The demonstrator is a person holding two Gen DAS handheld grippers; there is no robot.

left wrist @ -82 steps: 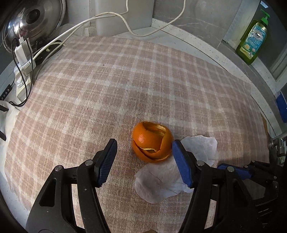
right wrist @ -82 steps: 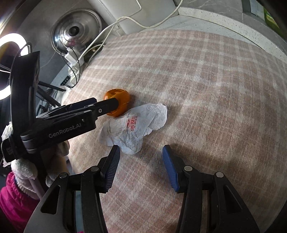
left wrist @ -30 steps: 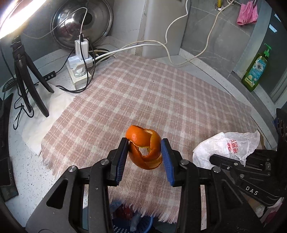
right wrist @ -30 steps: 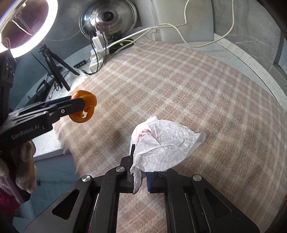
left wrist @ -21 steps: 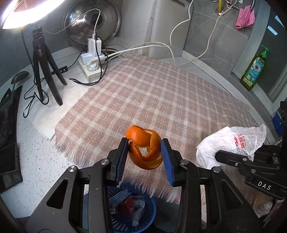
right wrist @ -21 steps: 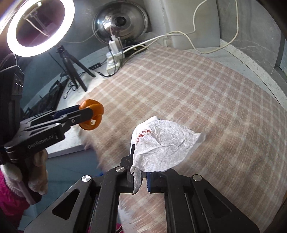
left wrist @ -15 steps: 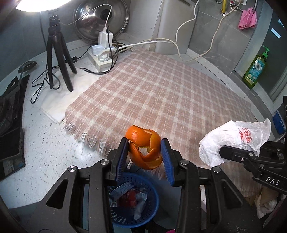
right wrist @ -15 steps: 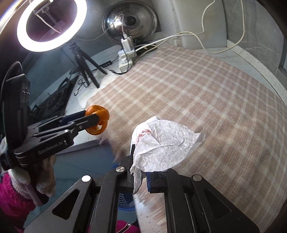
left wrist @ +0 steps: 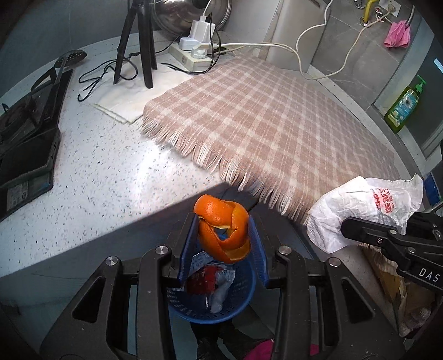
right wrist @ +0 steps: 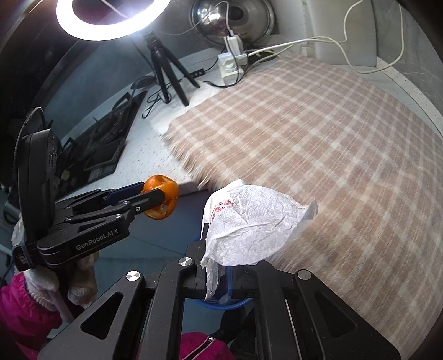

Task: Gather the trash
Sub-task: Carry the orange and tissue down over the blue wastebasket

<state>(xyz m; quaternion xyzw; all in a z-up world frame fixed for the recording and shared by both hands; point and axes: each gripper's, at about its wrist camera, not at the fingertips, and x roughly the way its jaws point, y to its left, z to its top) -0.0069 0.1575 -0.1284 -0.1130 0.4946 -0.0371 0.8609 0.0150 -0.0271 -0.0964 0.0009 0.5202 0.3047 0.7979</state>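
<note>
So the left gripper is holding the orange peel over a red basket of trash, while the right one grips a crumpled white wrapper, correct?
Nearly. The basket is blue, not red, as the left wrist view shows. The rest holds: the left gripper holds the orange peel above it, and the right gripper grips the crumpled white wrapper.

Left wrist view: looks steeply down along the left gripper (left wrist: 223,243), past the counter edge, onto a blue basket (left wrist: 235,301) close below at lower centre; the countertop (left wrist: 110,177) and plaid cloth (left wrist: 277,121) fill the upper half.
Right wrist view: looks forward and down along the right gripper (right wrist: 214,272), the plaid cloth (right wrist: 318,144) spreading over the right of the frame, a ring light (right wrist: 110,16) at upper left.
Nearness: each gripper fills its own lower frame.
Shared: cloth, tripod (left wrist: 138,41) (right wrist: 166,74), power strip (left wrist: 191,52) (right wrist: 229,65).
Cross-sight: the right gripper (left wrist: 387,241) enters lower right of the left view; the left gripper (right wrist: 155,198) sits at middle left of the right view.
</note>
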